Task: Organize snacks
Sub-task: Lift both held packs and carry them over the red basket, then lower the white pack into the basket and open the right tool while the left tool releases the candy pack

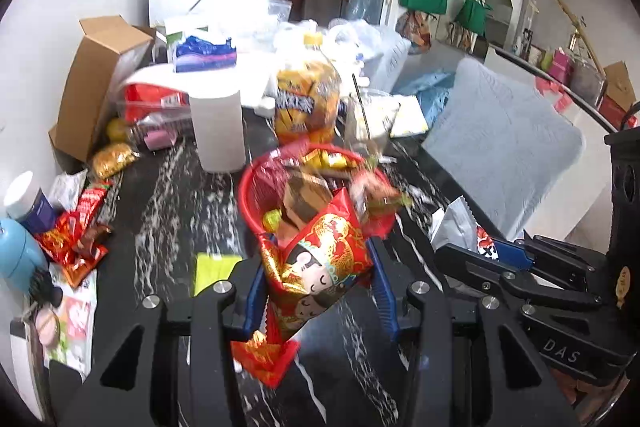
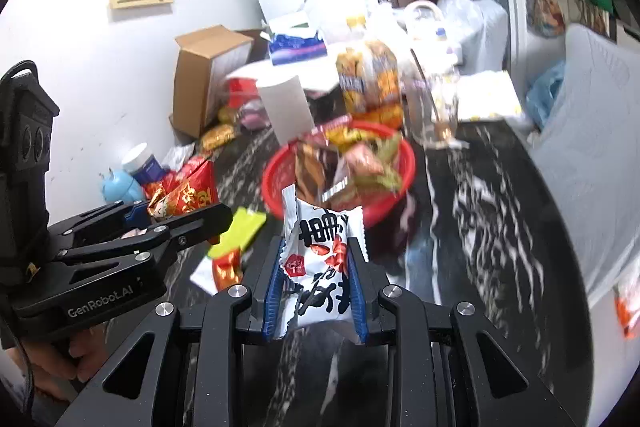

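Nearest the left camera, the left gripper [image 1: 316, 291] was clamped on a red snack packet [image 1: 316, 259] printed with a cartoon figure, its blue pads pinching the packet's sides while a crinkled lower corner hung free above the dark marbled table [image 1: 176, 211]. To its right, the right gripper [image 2: 316, 283] was closed on a white snack packet [image 2: 316, 255] with black lettering, held upright by its middle. Both packets looked light, soft and puffed with air, so I judged a grip across the flat middle or the sealed edge safest; the glossy film could slip and the contents might crush under a hard squeeze. Farther off stood a red basket [image 1: 252, 187], already heaped with wrapped snacks. More red packets [image 1: 76, 239] lay loose at the far left, a yellow packet [image 1: 214, 267] sat near the basket, and a paper roll [image 1: 218, 129] stood beyond.
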Motion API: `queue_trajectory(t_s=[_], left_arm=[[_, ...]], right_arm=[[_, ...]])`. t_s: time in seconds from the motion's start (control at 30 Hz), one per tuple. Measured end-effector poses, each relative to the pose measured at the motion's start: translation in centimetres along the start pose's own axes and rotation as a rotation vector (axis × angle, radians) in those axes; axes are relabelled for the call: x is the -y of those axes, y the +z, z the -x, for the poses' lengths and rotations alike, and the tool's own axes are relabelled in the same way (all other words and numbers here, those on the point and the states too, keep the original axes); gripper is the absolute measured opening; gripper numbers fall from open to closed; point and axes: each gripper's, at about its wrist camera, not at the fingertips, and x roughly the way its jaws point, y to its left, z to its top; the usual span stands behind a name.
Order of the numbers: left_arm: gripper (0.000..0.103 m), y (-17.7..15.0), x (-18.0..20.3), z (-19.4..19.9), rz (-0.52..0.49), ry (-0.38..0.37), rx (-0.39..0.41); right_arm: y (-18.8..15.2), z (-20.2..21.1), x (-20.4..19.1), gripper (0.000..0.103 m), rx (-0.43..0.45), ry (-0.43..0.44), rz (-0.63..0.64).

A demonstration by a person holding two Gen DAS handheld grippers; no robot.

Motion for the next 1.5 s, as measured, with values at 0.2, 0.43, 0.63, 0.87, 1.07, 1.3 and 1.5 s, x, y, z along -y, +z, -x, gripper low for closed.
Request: queue_trajectory(t_s=[0.2, 0.43, 0.63, 0.87, 1.07, 1.3, 1.5], left_arm=[[0.044, 2.2, -0.9, -0.7, 0.006, 0.016, 0.040], [0.044, 4.2, -2.3, -3.5, 0.016, 0.047, 0.037], [0.044, 5.6, -3.6, -6.7, 0.030, 0.050, 0.010], [0.044, 6.7, -4.5, -9.3, 0.024, 0.057, -0.009], [0.049, 6.2, -5.1, -11.2, 0.022, 0.045, -0.044], [0.051, 5.6, -6.2, -13.4, 0.051, 0.065, -0.110], [0.051, 5.8, -6.2, -12.8, 0.052, 0.082, -0.093]], right_arm=[[2.6, -0.7, -0.1, 0.028, 0.041, 0.001, 0.026], [5.1, -2.8, 0.4, 0.028, 0.050, 0.006, 0.037], [6.6, -5.0, 1.2, 0.028, 0.042, 0.001, 0.035], [8.3, -7.4, 1.9, 0.028, 0.034, -0.013, 0.044], [9.3, -8.8, 2.0, 0.028, 0.031, -0.015, 0.054], [9.4, -9.9, 2.0, 0.028, 0.019, -0.019, 0.063], [9.4, -10.3, 1.9, 0.028, 0.013, -0.022, 0.070]])
